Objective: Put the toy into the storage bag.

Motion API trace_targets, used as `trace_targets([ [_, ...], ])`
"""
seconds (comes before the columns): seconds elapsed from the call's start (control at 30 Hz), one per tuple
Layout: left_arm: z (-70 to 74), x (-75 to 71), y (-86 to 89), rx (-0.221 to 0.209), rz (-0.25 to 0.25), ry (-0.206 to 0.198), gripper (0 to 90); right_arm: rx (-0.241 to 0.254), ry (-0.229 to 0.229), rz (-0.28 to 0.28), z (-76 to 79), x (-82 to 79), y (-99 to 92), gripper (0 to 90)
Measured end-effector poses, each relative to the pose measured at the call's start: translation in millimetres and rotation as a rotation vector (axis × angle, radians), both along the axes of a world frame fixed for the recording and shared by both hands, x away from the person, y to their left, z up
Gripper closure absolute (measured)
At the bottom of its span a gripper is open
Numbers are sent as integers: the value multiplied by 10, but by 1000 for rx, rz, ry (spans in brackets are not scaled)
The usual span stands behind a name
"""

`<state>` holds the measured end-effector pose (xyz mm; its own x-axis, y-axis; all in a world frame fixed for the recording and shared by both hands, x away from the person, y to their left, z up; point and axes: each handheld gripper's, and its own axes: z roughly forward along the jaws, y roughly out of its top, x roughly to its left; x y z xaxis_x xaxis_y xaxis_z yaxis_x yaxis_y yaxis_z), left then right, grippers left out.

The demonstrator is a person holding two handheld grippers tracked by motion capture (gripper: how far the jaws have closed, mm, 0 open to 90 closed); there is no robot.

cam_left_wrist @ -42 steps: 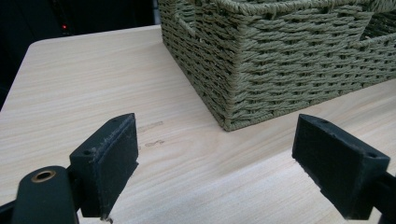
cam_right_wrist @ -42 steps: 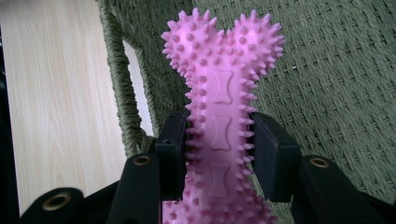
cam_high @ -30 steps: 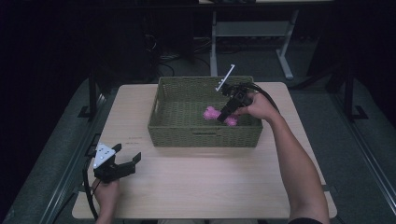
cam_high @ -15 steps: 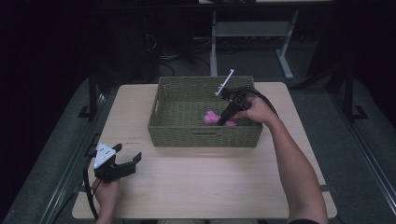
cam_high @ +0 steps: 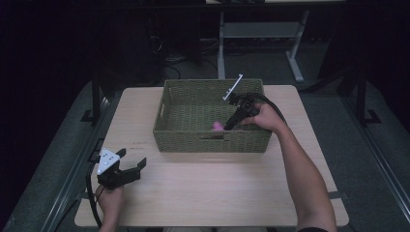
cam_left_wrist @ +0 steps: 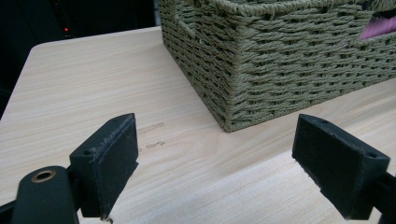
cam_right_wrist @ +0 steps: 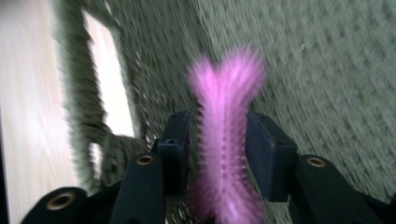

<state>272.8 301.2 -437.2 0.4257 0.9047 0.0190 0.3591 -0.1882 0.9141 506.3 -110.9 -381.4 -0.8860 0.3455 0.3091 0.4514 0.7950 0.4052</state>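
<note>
A pink spiky bone-shaped toy (cam_right_wrist: 224, 121) sits between the black jaws of my right gripper (cam_right_wrist: 217, 135), which is shut on it. Seen from above, that right gripper (cam_high: 231, 123) reaches down into the green woven basket (cam_high: 193, 90), near its front wall, and the pink toy (cam_high: 218, 126) shows just beside the jaw tips. My left gripper (cam_high: 131, 169) rests low over the table's front left corner, open with nothing between its pads (cam_left_wrist: 112, 163). Through the basket's handle slot the left gripper view shows a bit of the pink toy (cam_left_wrist: 379, 27).
The basket (cam_left_wrist: 280, 60) stands on the light wooden table (cam_high: 212, 193), toward the back middle. A white strip (cam_high: 233, 88) leans at the basket's far rim. A metal desk frame (cam_high: 261, 34) stands on the dark floor behind the table.
My right gripper has sunk lower into the basket and moved toward its front wall with the pink toy. The left gripper has stayed where it was.
</note>
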Motion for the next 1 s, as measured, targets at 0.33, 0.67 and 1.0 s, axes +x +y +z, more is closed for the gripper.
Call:
trace_targets([
  [0.33, 5, -1, -11, 16, -1, -3, 139, -24, -10, -28, -8, -11, -23, 536],
  [0.67, 10, -11, 4, 18, -1, -8, 139, -47, -25, -11, -6, -63, 70, 521],
  [1.0, 8, -11, -21, 39, -10, -9, 138, -22, -61, -39, 75, -118, -20, 509],
])
